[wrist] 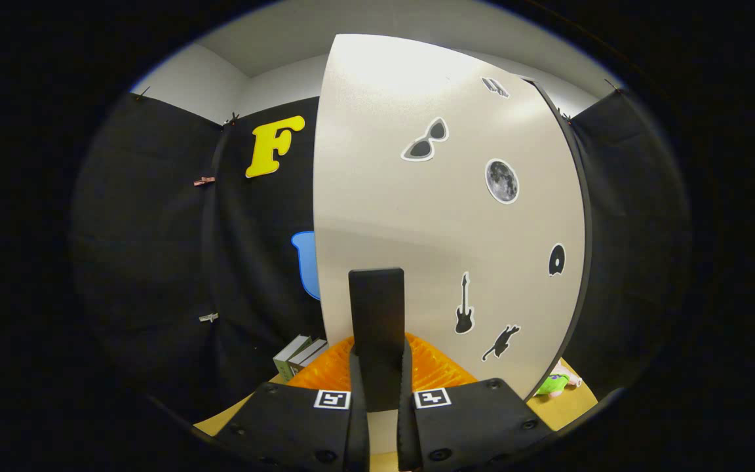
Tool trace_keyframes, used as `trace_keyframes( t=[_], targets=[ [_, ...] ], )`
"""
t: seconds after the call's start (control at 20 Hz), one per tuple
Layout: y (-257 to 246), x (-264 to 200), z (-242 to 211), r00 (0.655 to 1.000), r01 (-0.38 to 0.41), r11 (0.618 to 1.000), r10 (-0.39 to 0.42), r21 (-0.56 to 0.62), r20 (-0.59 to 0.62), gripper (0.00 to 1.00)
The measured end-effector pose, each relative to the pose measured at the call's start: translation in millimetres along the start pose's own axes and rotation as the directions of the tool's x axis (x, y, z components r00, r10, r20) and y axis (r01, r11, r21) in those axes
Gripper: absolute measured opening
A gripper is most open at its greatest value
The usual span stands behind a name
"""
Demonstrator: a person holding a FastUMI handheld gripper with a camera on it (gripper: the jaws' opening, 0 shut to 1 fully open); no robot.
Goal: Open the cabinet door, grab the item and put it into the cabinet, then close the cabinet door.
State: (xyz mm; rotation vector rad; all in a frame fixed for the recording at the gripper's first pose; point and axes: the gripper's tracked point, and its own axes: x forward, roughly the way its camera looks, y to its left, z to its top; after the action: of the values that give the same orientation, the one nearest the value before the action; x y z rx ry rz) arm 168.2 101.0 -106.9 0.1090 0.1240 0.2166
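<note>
The beige cabinet door [417,216], dotted with small stickers, stands right in front of me. Its upright black handle [376,314] sits between my two fingers [356,387], and both press on its sides, so my gripper [381,393] is shut on the handle. A green and pink toy [556,382] lies on the wooden tabletop [574,400], past the door's lower right edge and partly hidden by it. The cabinet's inside is hidden behind the door.
An orange ribbed object [440,367] lies low behind the handle, between the fingers and the door. A couple of books [299,355] lean at the left, against the black cloth wall [154,262].
</note>
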Motion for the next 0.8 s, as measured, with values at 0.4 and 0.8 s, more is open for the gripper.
trace_keyframes(
  t=[0.4, 0.8],
  targets=[
    [-20, -34, 3, 1.000, -0.015, 1.000, 0.015, 0.000, -0.005, 0.20],
    [-44, -61, 5, 1.000, 0.025, 1.000, -0.025, 0.012, -0.005, 0.20]
  ],
)
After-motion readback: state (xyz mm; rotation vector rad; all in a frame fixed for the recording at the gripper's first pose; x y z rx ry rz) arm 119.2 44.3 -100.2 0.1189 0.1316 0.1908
